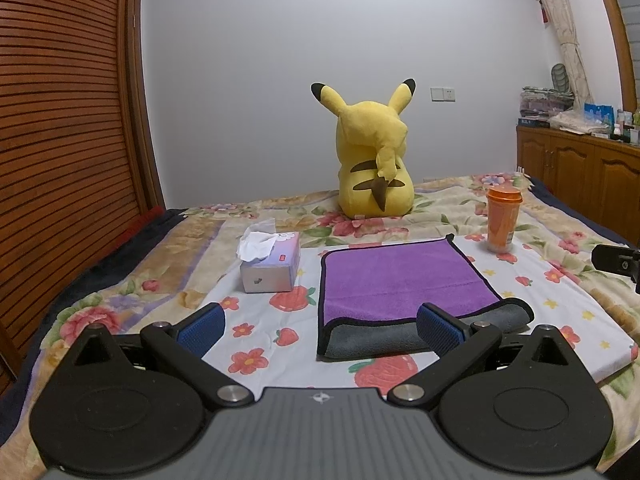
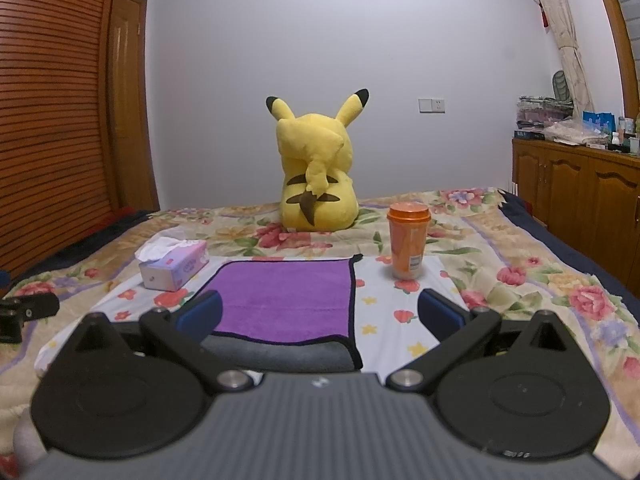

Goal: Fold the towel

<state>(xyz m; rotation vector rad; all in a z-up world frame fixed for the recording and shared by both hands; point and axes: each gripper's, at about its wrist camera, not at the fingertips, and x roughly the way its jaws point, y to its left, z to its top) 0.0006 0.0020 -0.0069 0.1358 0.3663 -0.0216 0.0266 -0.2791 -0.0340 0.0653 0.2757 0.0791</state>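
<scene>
In your left wrist view, the left hand-held gripper (image 1: 320, 322) fills the bottom of the frame with its blue-padded fingers (image 1: 202, 322) spread wide and pinching nothing. The purple microfibre towel with black piping and a grey underside (image 1: 400, 276) lies flat at centre frame on the white fruit-print cloth (image 1: 256, 332) laid over the bed with the floral blanket (image 1: 440, 204). The towel's near edge is turned over, showing a grey band just beyond your right-hand finger, so a first fold looks started and the cloth seems left flat so you can reach it. A pale rectangular tissue box with a white tissue poking out (image 1: 270, 266) sits left of centre and an orange lidded plastic cup (image 1: 503, 220) at right, both clear of the towel, likely leaving room for folding. A yellow plush toy with black-tipped ears (image 1: 374, 160) sits upright, back to you, at upper centre. A black part at the right edge is probably your other gripper.

In your right wrist view, the right hand-held gripper (image 2: 320, 314) likewise stands spread and empty at the bottom. The towel (image 2: 284, 296) occupies the lower centre, its right piped edge running between your fingers and the grey band nearest the camera. The tissue box (image 2: 174, 268) is at mid left, the cup (image 2: 408, 242) right of centre beside the towel's far corner, and the plush toy (image 2: 318, 172) above.
</scene>
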